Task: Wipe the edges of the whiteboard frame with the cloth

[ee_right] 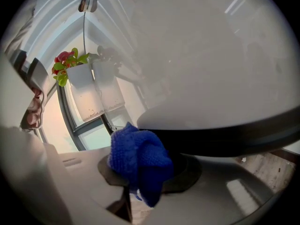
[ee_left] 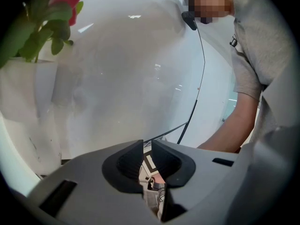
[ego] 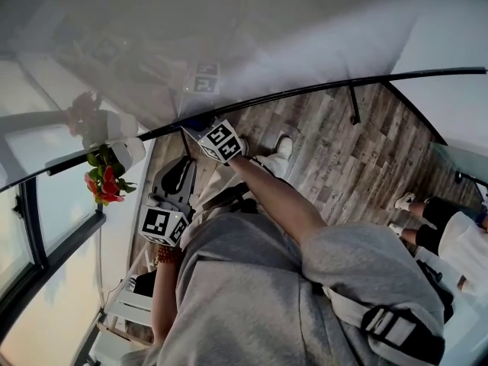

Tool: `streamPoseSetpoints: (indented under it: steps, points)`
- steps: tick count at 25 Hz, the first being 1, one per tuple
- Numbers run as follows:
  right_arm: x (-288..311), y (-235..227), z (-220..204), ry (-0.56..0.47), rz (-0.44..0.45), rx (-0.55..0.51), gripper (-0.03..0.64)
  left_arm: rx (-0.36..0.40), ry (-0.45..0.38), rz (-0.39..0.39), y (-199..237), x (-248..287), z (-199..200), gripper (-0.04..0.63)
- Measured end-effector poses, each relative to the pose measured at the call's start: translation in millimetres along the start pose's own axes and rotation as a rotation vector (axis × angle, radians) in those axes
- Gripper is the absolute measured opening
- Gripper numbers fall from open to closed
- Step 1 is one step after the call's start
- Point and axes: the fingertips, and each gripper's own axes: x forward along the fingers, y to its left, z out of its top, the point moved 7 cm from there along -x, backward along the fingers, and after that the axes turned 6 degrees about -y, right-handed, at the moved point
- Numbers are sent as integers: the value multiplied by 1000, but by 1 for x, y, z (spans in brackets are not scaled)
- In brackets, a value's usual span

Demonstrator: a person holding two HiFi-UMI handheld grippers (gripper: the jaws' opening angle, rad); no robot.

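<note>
- Head view: the right gripper [ego: 207, 130] reaches up to the black frame [ego: 320, 88] along the lower edge of the whiteboard [ego: 290, 36], and its marker cube sits just under that edge. The left gripper [ego: 162, 225] hangs lower, near the person's waist and well apart from the frame. A potted flower [ego: 107, 175] stands at the board's left, with the wooden floor [ego: 343, 158] below. Only this view shows both tools together and how much frame runs off to the right. The cloth [ee_right: 138, 159] is barely visible here.
- Left gripper view: the jaws are drawn together to a thin slit with nothing gripped between them. They face the white board surface, and the person's forearm [ee_left: 236, 125] shows at the right. This tool seems to take no part in the wiping.
- Right gripper view: the jaws are clenched on the bunched blue cloth, which rests against the dark frame bar [ee_right: 225, 136] or just beside it, with the board rising above. Only this view shows the grasp and the cloth at the frame.
- Judgement: the wiping stroke looks to be under way on the bottom edge. The next move calls for sliding the cloth along the bar while keeping it pressed on and the grip firm, so the wad does not slip out.
</note>
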Motion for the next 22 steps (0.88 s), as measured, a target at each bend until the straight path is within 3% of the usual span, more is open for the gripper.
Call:
streamPoseSetpoints:
  steps: [22]
  points:
    - [45,35,-7,11,114,25,135,1,16,102,0,-29,-10,60]
